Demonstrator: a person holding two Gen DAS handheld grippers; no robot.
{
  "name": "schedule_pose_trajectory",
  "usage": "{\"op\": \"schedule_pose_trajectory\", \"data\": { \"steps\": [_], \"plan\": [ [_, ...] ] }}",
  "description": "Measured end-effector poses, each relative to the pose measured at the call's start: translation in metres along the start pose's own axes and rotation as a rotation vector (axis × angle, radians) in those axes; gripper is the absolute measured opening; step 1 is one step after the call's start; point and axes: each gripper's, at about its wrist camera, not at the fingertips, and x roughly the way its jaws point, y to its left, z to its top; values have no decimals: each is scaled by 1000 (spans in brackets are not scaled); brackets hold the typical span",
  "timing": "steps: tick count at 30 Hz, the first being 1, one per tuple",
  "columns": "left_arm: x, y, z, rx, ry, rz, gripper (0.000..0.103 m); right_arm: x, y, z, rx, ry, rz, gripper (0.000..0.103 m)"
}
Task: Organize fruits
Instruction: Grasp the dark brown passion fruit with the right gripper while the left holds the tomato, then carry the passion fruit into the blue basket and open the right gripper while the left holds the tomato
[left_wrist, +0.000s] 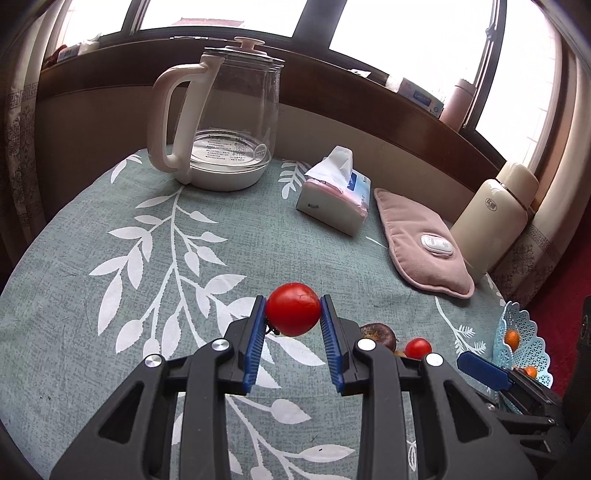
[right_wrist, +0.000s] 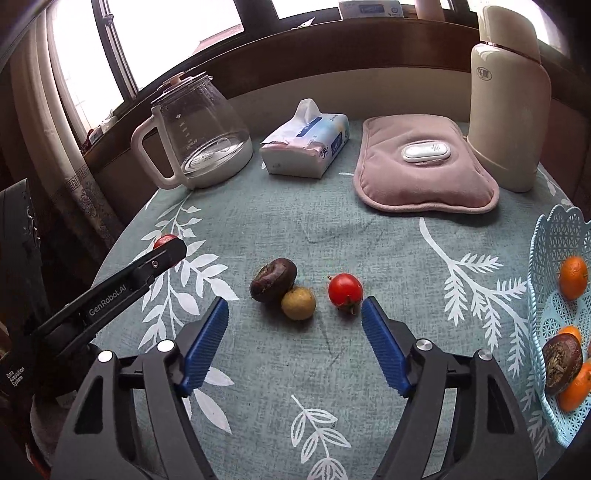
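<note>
My left gripper (left_wrist: 293, 309) is shut on a red tomato (left_wrist: 293, 308), held between its blue pads above the tablecloth; it also shows at the left of the right wrist view (right_wrist: 168, 254). My right gripper (right_wrist: 295, 314) is open and empty, low over the table. Just ahead of it lie a dark brown fruit (right_wrist: 272, 280), a small yellow-brown fruit (right_wrist: 298, 303) touching it, and a second red tomato (right_wrist: 345, 290). A light blue lattice basket (right_wrist: 550, 251) at the right holds oranges (right_wrist: 572, 277) and another dark fruit (right_wrist: 561, 363).
At the back stand a glass kettle (right_wrist: 201, 136), a tissue pack (right_wrist: 306, 142), a pink heating pad (right_wrist: 424, 166) and a cream thermos (right_wrist: 506, 103). The round table (right_wrist: 332, 229) has a leaf-print cloth; its edge curves close on the left.
</note>
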Motion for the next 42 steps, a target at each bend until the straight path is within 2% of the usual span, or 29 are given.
{"op": "schedule_pose_trajectory", "data": {
  "steps": [9, 12, 16, 22, 25, 42],
  "plan": [
    [-5, 15, 6, -47, -24, 33, 30, 37, 35, 9, -279, 17, -99, 76],
    [-5, 19, 7, -68, -24, 42, 30, 50, 40, 9, -320, 45, -103, 76],
    [-4, 19, 6, -65, -17, 42, 30, 67, 41, 11, -328, 75, -104, 76],
    [-2, 19, 5, -65, -10, 35, 30, 85, 39, 10, -331, 131, -117, 51],
    [-1, 19, 5, -67, -7, 34, 30, 84, 37, 11, -310, 126, -118, 45],
    [-1, 16, 3, -56, -7, 24, 30, 36, 29, 14, -195, 28, -124, 45]
  ]
}}
